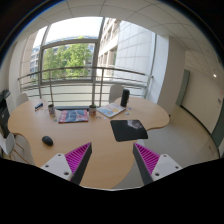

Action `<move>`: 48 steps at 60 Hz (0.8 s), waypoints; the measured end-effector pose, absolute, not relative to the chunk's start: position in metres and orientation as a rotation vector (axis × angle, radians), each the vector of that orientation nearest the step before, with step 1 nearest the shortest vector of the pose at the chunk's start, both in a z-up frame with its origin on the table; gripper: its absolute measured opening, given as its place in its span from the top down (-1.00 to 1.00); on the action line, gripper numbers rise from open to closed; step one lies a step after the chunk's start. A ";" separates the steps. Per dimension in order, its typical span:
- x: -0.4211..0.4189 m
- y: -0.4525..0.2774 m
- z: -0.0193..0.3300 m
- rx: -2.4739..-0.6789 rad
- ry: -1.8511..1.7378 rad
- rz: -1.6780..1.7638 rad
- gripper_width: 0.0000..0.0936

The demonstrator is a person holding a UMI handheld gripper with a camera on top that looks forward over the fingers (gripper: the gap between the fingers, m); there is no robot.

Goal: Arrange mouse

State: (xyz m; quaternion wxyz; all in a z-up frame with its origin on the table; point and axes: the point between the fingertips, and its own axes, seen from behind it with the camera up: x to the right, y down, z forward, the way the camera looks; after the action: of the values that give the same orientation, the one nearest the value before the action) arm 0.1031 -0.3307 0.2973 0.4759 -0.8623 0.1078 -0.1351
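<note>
The gripper point(110, 160) hangs high above a round wooden table point(95, 135), its two fingers spread wide apart with the magenta pads point(77, 158) facing each other across bare air; nothing sits between them and nothing is held; the mouse point(47, 140), a small dark oval, lies on the table top near its edge, well off to the left of the fingers and apart from them; a dark mouse mat point(128, 129) lies flat just beyond the right finger, with nothing on it as far as one can see, and mouse and mat are well apart; judged from this, the task has hardly begun: the mouse is untouched, the gripper has yet to come down to it, and the carrying and setting down, presumably onto the mat, are all left to do; farther back on the table lie a colourful book or magazine point(72, 116), a pale flat thing that may be a laptop or papers point(109, 110), and a tall dark object point(124, 98) whose nature is unclear; small items near the book are too tiny to name; the mouse's orientation and any cable cannot be made out, and a dark shape at the far left, perhaps a chair, is cut off
</note>
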 end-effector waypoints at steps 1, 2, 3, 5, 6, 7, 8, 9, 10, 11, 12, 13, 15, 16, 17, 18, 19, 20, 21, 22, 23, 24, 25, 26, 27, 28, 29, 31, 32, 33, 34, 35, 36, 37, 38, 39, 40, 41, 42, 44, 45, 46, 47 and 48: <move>0.104 -0.332 0.295 -2.113 0.267 -0.333 -0.80; 0.104 -0.334 0.293 -2.119 0.270 -0.338 -0.80; 0.105 -0.336 0.290 -2.126 0.274 -0.342 -0.80; 0.107 -0.338 0.281 -2.140 0.280 -0.352 -0.80; 0.108 -0.339 0.276 -2.147 0.282 -0.357 -0.81; 0.108 -0.340 0.270 -2.156 0.286 -0.360 -0.81; 0.108 -0.343 0.265 -2.168 0.289 -0.362 -0.80; 0.108 -0.342 0.256 -2.180 0.292 -0.363 -0.80; 0.106 -0.342 0.246 -2.192 0.294 -0.363 -0.80; 0.105 -0.342 0.236 -2.204 0.295 -0.362 -0.80; 0.103 -0.343 0.226 -2.215 0.296 -0.362 -0.81; 0.101 -0.344 0.215 -2.226 0.295 -0.362 -0.80; 0.095 -0.345 0.192 -2.256 0.288 -0.360 -0.80; 0.092 -0.346 0.181 -2.271 0.282 -0.359 -0.81; 0.089 -0.346 0.165 -2.280 0.275 -0.354 -0.81; 0.082 -0.347 0.160 -2.293 0.270 -0.351 -0.81; 0.078 -0.345 0.144 -2.299 0.261 -0.343 -0.80; 0.071 -0.344 0.134 -2.309 0.252 -0.335 -0.80; 0.062 -0.342 0.125 -2.322 0.239 -0.323 -0.80; 0.052 -0.341 0.114 -2.338 0.222 -0.309 -0.81; 0.041 -0.339 0.105 -2.354 0.203 -0.291 -0.81; 0.030 -0.337 0.096 -2.366 0.184 -0.271 -0.81; 0.020 -0.333 0.088 -2.374 0.169 -0.253 -0.81; 0.010 -0.330 0.081 -2.378 0.157 -0.239 -0.82; -0.001 -0.326 0.075 -2.381 0.144 -0.225 -0.81; -0.011 -0.322 0.068 -2.384 0.131 -0.211 -0.81; -0.022 -0.317 0.062 -2.388 0.117 -0.198 -0.81; -0.045 -0.306 0.051 -2.393 0.086 -0.170 -0.81; -0.055 -0.300 0.047 -2.391 0.073 -0.158 -0.81; -0.065 -0.293 0.043 -2.388 0.062 -0.147 -0.82; -0.076 -0.286 0.039 -2.384 0.050 -0.135 -0.82; -0.086 -0.278 0.035 -2.381 0.038 -0.122 -0.82; -0.097 -0.270 0.031 -2.377 0.026 -0.109 -0.81; -0.107 -0.262 0.028 -2.371 0.015 -0.096 -0.82; -0.117 -0.253 0.026 -2.365 0.006 -0.084 -0.81; -0.126 -0.244 0.023 -2.356 -0.001 -0.072 -0.81; -0.135 -0.235 0.021 -2.349 -0.008 -0.063 -0.82; -0.144 -0.226 0.018 -2.342 -0.016 -0.054 -0.82; -0.152 -0.217 0.016 -2.336 -0.024 -0.044 -0.81; -0.167 -0.198 0.012 -2.326 -0.038 -0.027 -0.81; -0.174 -0.189 0.011 -2.321 -0.045 -0.022 -0.81; -0.180 -0.180 0.008 -2.317 -0.051 -0.020 -0.81; -0.185 -0.171 0.006 -2.314 -0.057 -0.020 -0.81; -0.191 -0.163 0.003 -2.311 -0.063 -0.021 -0.81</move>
State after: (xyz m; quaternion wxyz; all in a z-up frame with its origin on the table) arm -0.1907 -0.1627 0.0033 0.4029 -0.9148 -0.0249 -0.0082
